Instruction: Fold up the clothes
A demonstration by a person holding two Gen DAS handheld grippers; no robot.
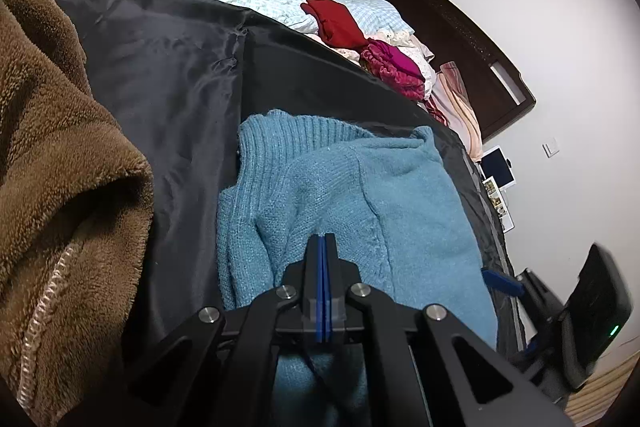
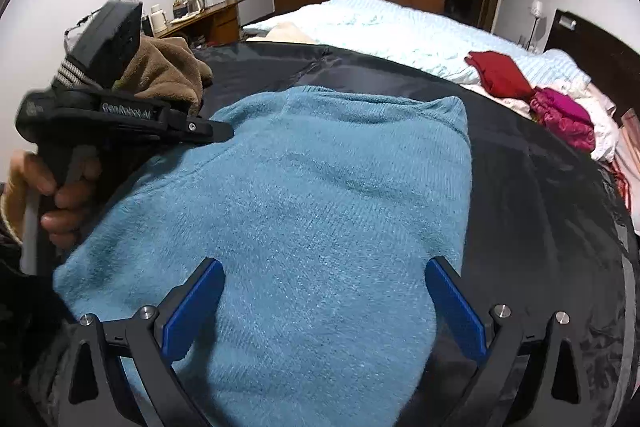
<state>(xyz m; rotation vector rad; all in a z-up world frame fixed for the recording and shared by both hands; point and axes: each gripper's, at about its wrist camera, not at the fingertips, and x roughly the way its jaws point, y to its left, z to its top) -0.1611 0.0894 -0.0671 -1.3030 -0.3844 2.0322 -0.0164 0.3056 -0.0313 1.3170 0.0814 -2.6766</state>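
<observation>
A blue knit sweater [image 1: 360, 195] [image 2: 320, 187] lies folded on a black sheet [image 1: 168, 75] [image 2: 532, 167] spread over the bed. My left gripper [image 1: 324, 239] is shut, its blue pads pressed together on a pinch of the sweater's knit near the left edge. The right wrist view shows it from the side [image 2: 226, 133], held in a person's hand [image 2: 64, 195]. My right gripper [image 2: 324, 267] hovers open over the sweater's near end, with nothing between its fingers [image 2: 196, 299].
A brown fleece garment [image 1: 60, 147] [image 2: 168, 71] is heaped to the left on the black sheet. Red [image 2: 500, 75] and magenta clothes [image 2: 564, 115] lie at the far right on a light blue quilt [image 2: 400, 27]. A dark headboard [image 1: 460, 39] stands beyond.
</observation>
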